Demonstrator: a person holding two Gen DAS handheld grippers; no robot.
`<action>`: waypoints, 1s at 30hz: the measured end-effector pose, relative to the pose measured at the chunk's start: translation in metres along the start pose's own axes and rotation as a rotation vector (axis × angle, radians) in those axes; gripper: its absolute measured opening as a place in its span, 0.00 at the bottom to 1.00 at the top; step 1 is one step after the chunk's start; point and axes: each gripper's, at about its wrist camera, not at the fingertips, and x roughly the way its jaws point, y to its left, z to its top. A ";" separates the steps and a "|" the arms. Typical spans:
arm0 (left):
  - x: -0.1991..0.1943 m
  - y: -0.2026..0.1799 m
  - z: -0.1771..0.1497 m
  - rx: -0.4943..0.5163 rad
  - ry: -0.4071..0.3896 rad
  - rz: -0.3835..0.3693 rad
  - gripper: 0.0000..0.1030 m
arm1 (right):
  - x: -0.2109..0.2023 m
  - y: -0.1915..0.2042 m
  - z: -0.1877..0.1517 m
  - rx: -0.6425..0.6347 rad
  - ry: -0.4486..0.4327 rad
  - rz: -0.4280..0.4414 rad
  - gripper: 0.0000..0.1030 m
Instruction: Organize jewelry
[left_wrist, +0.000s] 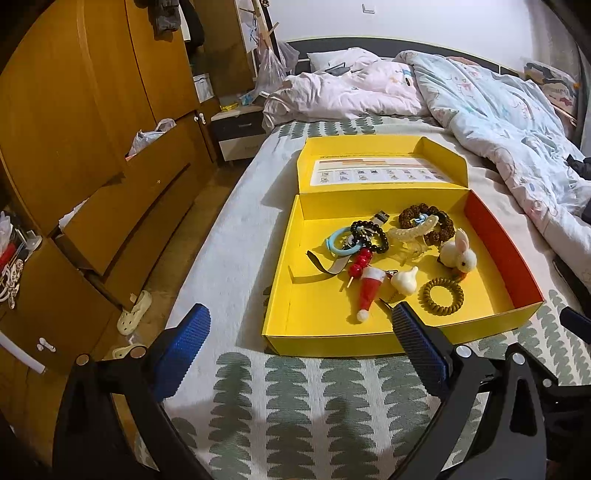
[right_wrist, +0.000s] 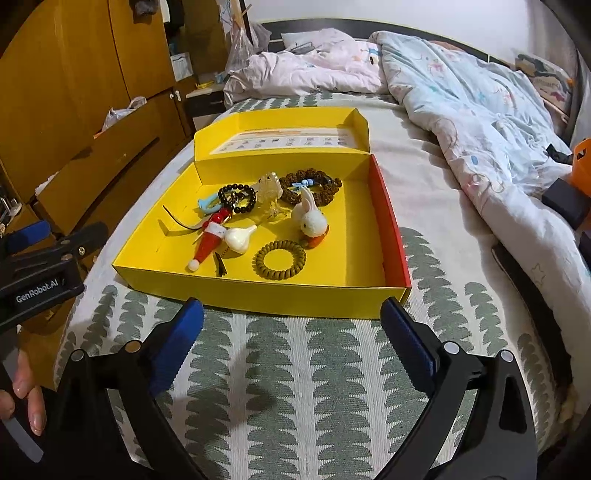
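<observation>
An open yellow box (left_wrist: 325, 341) (right_wrist: 258, 295) lies on the bed. In it are a brown coil hair tie (left_wrist: 443, 295) (right_wrist: 280, 258), a white rabbit (left_wrist: 458, 254) (right_wrist: 308, 218), a Santa hat clip (left_wrist: 367, 291) (right_wrist: 207, 243), a black bead bracelet (left_wrist: 369, 234) (right_wrist: 236, 197), a brown bead bracelet (left_wrist: 424, 221) (right_wrist: 310, 186) and other small pieces. My left gripper (left_wrist: 300, 314) hovers open at the box's near left corner, holding nothing. Just short of the box's front wall, my right gripper (right_wrist: 292, 308) stands wide open and empty.
The box rests on a leaf-patterned bedspread (left_wrist: 314, 406). A rumpled quilt (left_wrist: 498, 110) covers the bed's right and far side. A wooden wardrobe (left_wrist: 92, 147) with pulled-out drawers stands left, with slippers (left_wrist: 135, 312) on the floor. A hand (right_wrist: 26, 398) shows at lower left.
</observation>
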 end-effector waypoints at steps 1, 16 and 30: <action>0.000 -0.001 0.000 0.003 0.000 0.003 0.95 | 0.000 0.000 0.000 0.001 -0.001 -0.003 0.94; 0.001 -0.002 -0.001 -0.001 0.011 0.006 0.95 | 0.000 0.000 0.000 0.000 0.005 -0.029 0.95; 0.001 -0.003 -0.002 -0.006 0.016 -0.005 0.95 | 0.000 0.001 0.000 -0.008 0.005 -0.032 0.95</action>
